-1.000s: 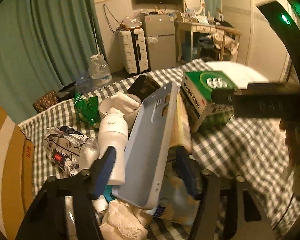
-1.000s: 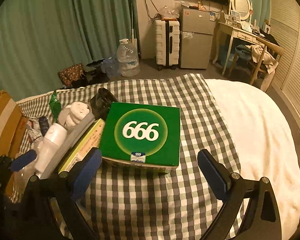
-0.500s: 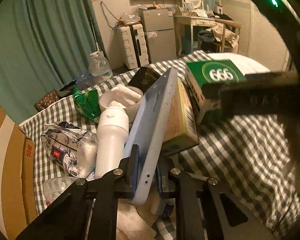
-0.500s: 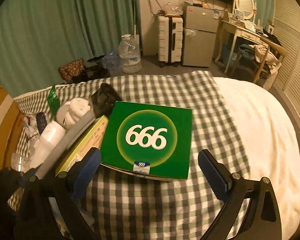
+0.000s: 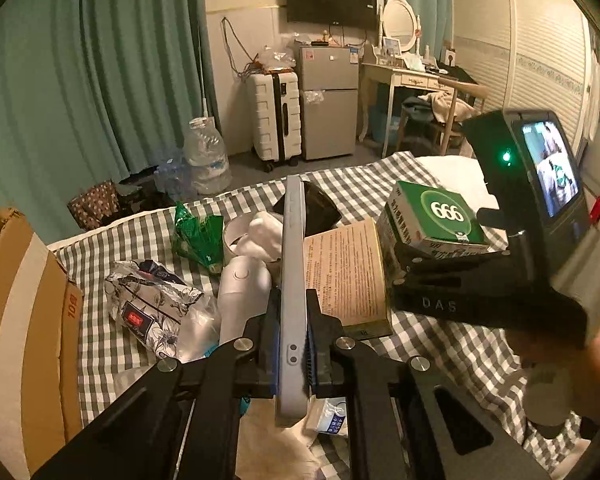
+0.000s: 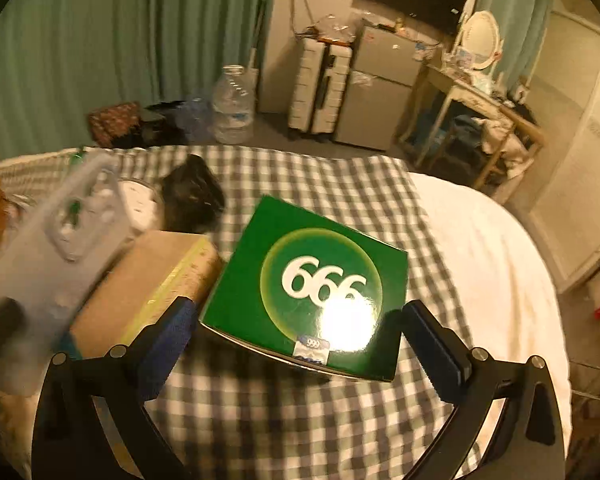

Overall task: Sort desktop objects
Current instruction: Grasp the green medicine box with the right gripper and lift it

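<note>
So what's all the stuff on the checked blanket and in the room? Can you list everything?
flat grey-blue phone case: 1, held on edge in the left tool
green cardboard box marked 666: 1, between the right tool's open fingers
tan printed cardboard box: 1, left of the green box
white plastic bottle: 1, lying left of the case
green foil bag: 1, behind the bottle
flowered tissue pack: 1, far left
white hard-shell suitcase: 1, by the wall
grey mini fridge: 1, beside the suitcase
left tool: 1, black, clamped on the case
right tool: 1, black, open
</note>
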